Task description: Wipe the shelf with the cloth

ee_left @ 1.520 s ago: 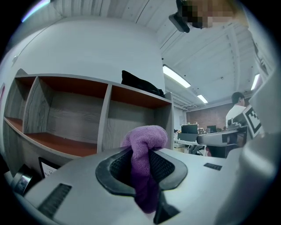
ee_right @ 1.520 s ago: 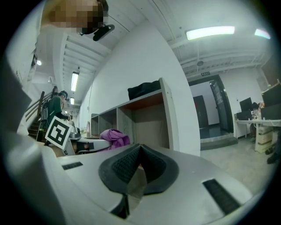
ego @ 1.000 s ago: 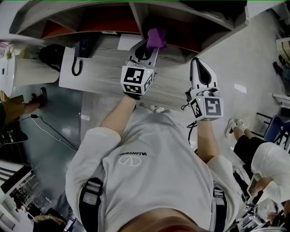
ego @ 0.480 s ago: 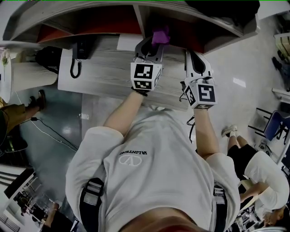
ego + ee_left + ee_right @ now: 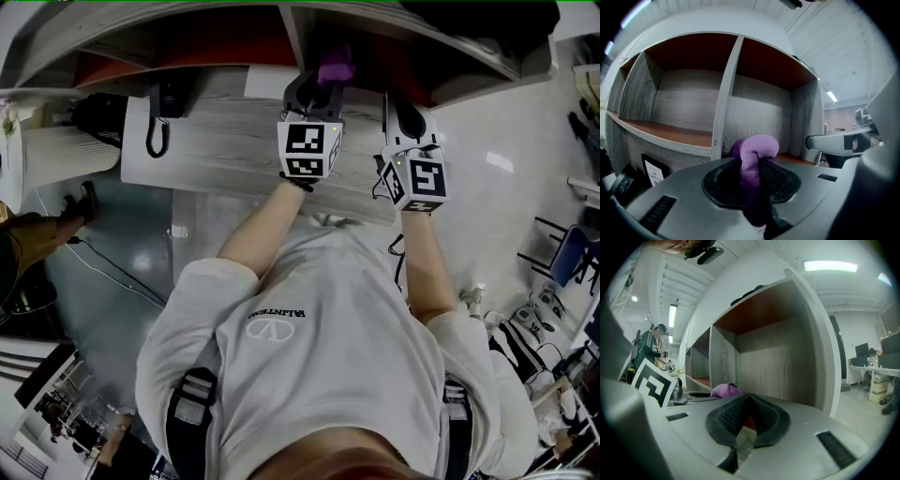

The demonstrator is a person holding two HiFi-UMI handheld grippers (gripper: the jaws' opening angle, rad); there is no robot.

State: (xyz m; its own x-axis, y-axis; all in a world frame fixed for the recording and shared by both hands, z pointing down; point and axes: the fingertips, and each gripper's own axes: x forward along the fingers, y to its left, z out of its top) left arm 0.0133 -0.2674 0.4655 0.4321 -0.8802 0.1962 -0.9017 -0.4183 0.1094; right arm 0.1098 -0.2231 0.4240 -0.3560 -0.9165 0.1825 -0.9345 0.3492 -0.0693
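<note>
In the head view, the shelf (image 5: 141, 37) has two red-brown compartments split by an upright divider (image 5: 291, 33). The purple cloth (image 5: 335, 69) sits at the mouth of the compartment right of the divider. The left gripper (image 5: 319, 86) points in just right of the divider with the cloth at its tips. The right gripper (image 5: 401, 101) is further right of the divider, before the same compartment. A corded telephone (image 5: 159, 112) lies on the desk (image 5: 225, 141) well left of the divider.

In the left gripper view, the divider (image 5: 725, 93) stands straight ahead. The left gripper (image 5: 752, 164) has its jaws clamped on the cloth (image 5: 757, 146), which bulges out above them, low and just right of the divider.

In the right gripper view, the right gripper (image 5: 749, 397) has its jaws pressed together with nothing between them. We see the cloth (image 5: 725, 390) to their left, nearer the divider (image 5: 716, 359).
</note>
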